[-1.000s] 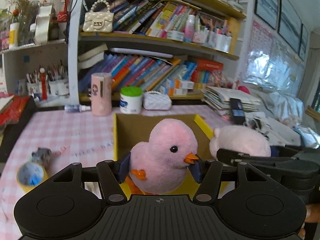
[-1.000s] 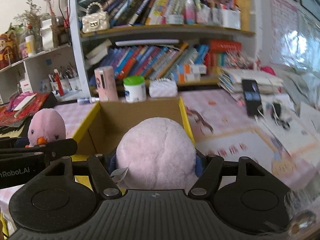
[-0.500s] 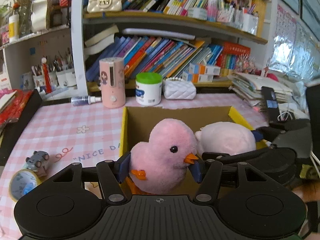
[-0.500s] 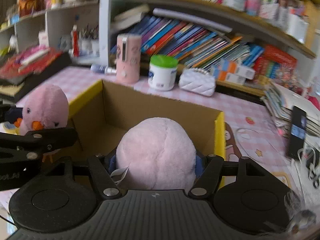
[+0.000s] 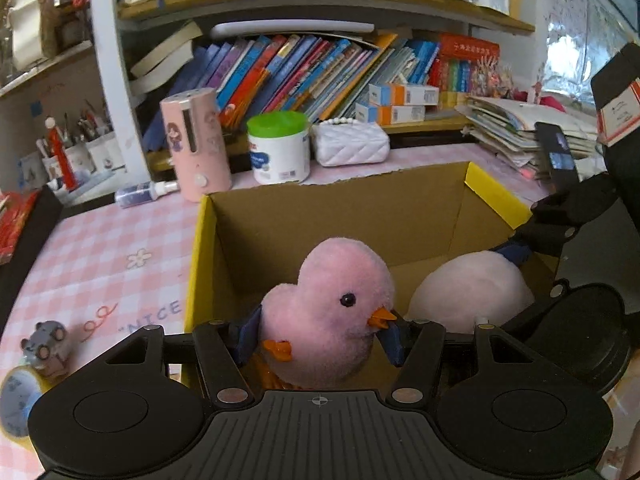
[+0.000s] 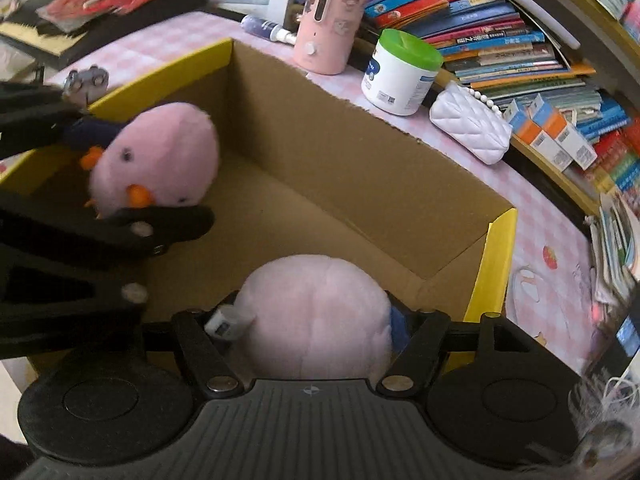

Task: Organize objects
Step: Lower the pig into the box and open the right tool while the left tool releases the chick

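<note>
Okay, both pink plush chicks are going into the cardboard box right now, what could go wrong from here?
The two tools sit close together over the cardboard box, so the left tool and right tool could bump. The right tool's jaws are opening: its plush chick may roll toward the yellow flap. The left plush chick is near the box's left wall and could catch it.

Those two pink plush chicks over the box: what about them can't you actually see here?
- Right tool's chick: its face, turned away in both views.
- Left tool's chick: its underside and feet, behind the tool body.
- Cardboard box: near wall and the floor under the chicks, covered by toys and tools.
</note>
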Demonstrator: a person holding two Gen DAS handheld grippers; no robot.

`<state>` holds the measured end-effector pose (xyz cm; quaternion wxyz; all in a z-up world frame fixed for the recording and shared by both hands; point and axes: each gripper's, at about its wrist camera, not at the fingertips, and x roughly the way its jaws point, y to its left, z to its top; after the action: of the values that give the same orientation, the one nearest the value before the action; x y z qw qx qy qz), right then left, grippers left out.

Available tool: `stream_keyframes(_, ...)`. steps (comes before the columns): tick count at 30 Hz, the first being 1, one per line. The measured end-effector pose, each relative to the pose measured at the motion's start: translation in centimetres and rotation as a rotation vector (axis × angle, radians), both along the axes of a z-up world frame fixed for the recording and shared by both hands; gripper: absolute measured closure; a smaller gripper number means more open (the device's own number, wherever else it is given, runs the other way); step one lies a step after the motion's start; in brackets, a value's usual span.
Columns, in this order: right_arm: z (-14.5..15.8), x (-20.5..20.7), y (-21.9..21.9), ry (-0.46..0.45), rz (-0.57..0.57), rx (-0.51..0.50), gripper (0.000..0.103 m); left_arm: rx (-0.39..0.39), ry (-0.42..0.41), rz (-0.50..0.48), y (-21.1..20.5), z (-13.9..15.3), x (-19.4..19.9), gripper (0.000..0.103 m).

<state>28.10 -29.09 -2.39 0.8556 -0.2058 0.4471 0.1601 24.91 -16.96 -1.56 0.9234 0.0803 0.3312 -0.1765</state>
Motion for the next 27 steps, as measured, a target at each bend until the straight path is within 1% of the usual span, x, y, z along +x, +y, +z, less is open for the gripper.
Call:
stream_keyframes(4, 0.1, -0.4, -1.8, -0.014, -0.051, 0.014, 0.035, 0.004, 0.012, -0.019, -0.9, -0.1, -0.3, 0.044)
stream_keyframes(6, 0.2, -0.8, -2.4, -0.020, -0.034, 0.014, 0.035, 0.021, 0.020, -0.032, -1.6, -0.2, -0.6, 0.043)
stream_keyframes(8, 0.1, -1.0, -2.8, -0.013, 0.008, -0.007, 0.035, 0.042, 0.021, -0.033, -2.2, -0.3, -1.0, 0.043)
stream_keyframes(10, 0.0, -1.2, -3.2, -0.005, 0.045, -0.024, 0.034, 0.047, 0.019, -0.031, -2.5, -0.3, -1.2, 0.043)
stream_keyframes(13, 0.0, -1.2, -3.6, 0.001, 0.082, -0.023, 0.034, 0.029, 0.021, -0.028, -2.3, -0.3, -1.3, 0.042)
stream_keyframes(15, -0.1, -1.1, -3.4, 0.001, 0.083, -0.023, 0.033, 0.022, 0.022, -0.031, -2.1, -0.2, -1.4, 0.042)
stream_keyframes(17, 0.0, -0.9, -3.4, -0.004, 0.073, -0.016, 0.028, 0.000, 0.023, -0.013, -1.7, 0.1, -1.5, 0.038)
stream_keyframes(18, 0.1, -1.0, -3.5, -0.021, 0.067, -0.013, 0.024, -0.021, 0.019, -0.009, -1.4, 0.4, -1.6, 0.032)
stream_keyframes(19, 0.4, -1.4, -3.6, -0.056, 0.061, -0.003, 0.018, -0.041, 0.009, -0.008, -1.1, 0.8, -1.9, 0.028)
stream_keyframes(20, 0.6, -1.8, -3.6, -0.088, 0.053, 0.005, 0.015, -0.061, -0.010, -0.008, -0.8, 1.3, -2.3, 0.027)
stream_keyframes(22, 1.2, -2.5, -3.9, -0.133, 0.026, 0.041, 0.014, -0.098, -0.054, -0.012, -0.4, 2.5, -3.3, 0.027)
stream_keyframes(25, 2.6, -4.1, -4.2, -0.199, -0.035, 0.105, 0.014, -0.138, -0.098, -0.014, 0.3, 4.2, -4.8, 0.026)
stream_keyframes(27, 3.9, -5.6, -4.1, -0.270, -0.071, 0.128, 0.013, -0.162, -0.120, -0.008, 0.9, 5.2, -6.0, 0.025)
